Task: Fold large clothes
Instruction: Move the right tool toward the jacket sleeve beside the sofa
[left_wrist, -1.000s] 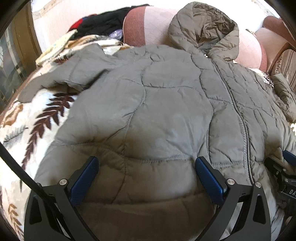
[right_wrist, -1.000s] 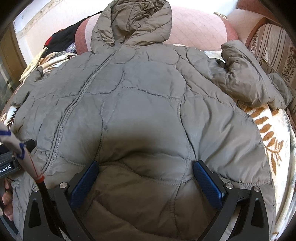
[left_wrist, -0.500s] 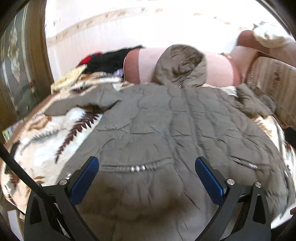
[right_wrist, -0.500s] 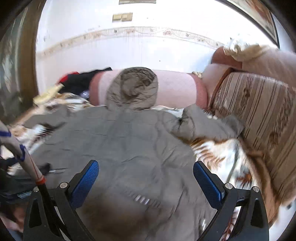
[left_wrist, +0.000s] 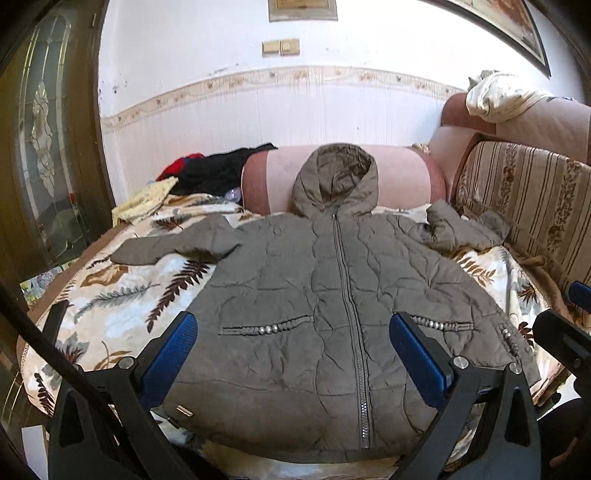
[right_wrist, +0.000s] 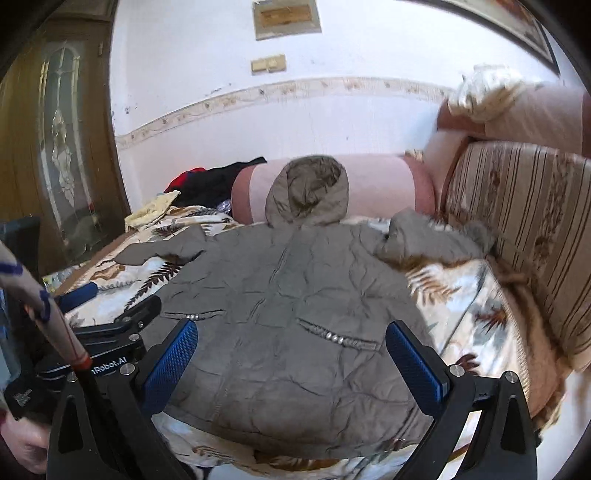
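An olive quilted hooded jacket (left_wrist: 314, 295) (right_wrist: 288, 302) lies front up, zipped, spread flat on a leaf-print blanket (left_wrist: 110, 302). Its hood (left_wrist: 336, 181) rests against a pink bolster. One sleeve (left_wrist: 173, 245) stretches out to the left, the other sleeve (left_wrist: 461, 230) is bunched at the right. My left gripper (left_wrist: 293, 350) hovers open above the hem, holding nothing. My right gripper (right_wrist: 290, 354) is also open and empty, above the jacket's lower right part. The left gripper's body (right_wrist: 99, 332) shows at the left of the right wrist view.
A pink bolster (left_wrist: 399, 177) lies behind the hood. Dark and red clothes (left_wrist: 218, 170) are piled at the back left. A striped sofa back (left_wrist: 528, 199) lines the right side, a wooden glazed door (left_wrist: 48, 147) the left. A hand (right_wrist: 22, 448) shows low left.
Both grippers have pulled back and up from close over the jacket, so the whole garment, the wall and the sofa now show. The jaws stayed open and the jacket did not move.
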